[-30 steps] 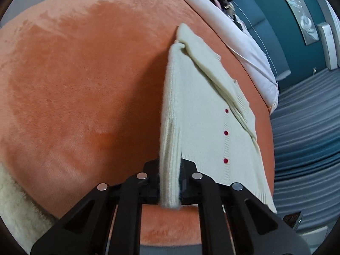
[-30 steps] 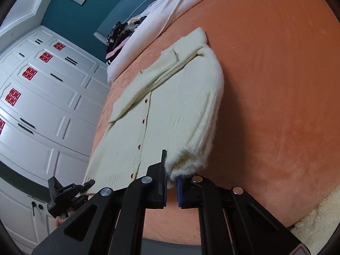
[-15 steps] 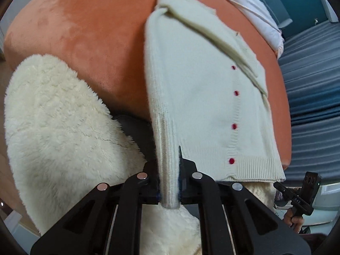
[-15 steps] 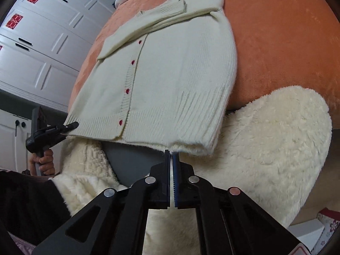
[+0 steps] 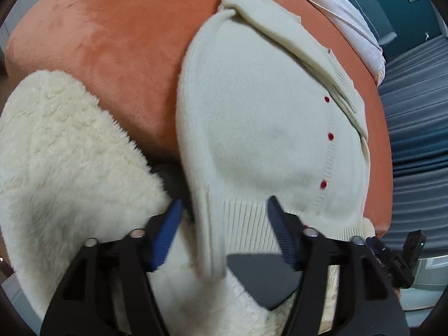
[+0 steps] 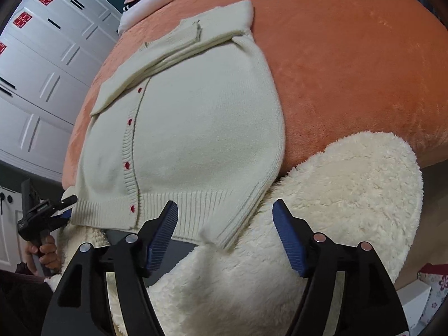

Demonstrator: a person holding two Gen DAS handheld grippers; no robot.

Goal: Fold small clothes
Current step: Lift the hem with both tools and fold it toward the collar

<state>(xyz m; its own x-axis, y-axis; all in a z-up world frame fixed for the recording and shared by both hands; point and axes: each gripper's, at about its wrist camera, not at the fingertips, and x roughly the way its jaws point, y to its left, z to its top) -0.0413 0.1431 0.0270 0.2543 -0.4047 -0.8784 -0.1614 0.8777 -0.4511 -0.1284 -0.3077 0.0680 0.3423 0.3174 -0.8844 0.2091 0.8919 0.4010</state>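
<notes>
A small cream knit cardigan (image 5: 260,128) with red buttons lies flat on the orange bed cover (image 5: 117,42), sleeves folded across its upper part. Its ribbed hem hangs over the bed's near edge. My left gripper (image 5: 222,224) is open, its blue pads either side of the hem's left corner, not gripping it. In the right wrist view the cardigan (image 6: 196,128) lies the same way, and my right gripper (image 6: 225,224) is open at the hem's right corner. The other hand-held gripper (image 6: 39,212) shows at the hem's far left corner.
A fluffy cream blanket (image 5: 61,168) drapes below the bed's edge (image 6: 350,201). White bedding (image 5: 350,16) and dark clothes lie at the far end of the bed. White wardrobe doors (image 6: 42,64) stand to the left. A grey striped carpet (image 5: 414,128) lies to the right.
Both grippers pulled the cardigan toward the bed's near edge, then opened and let go of the hem. The garment now lies spread flat.
</notes>
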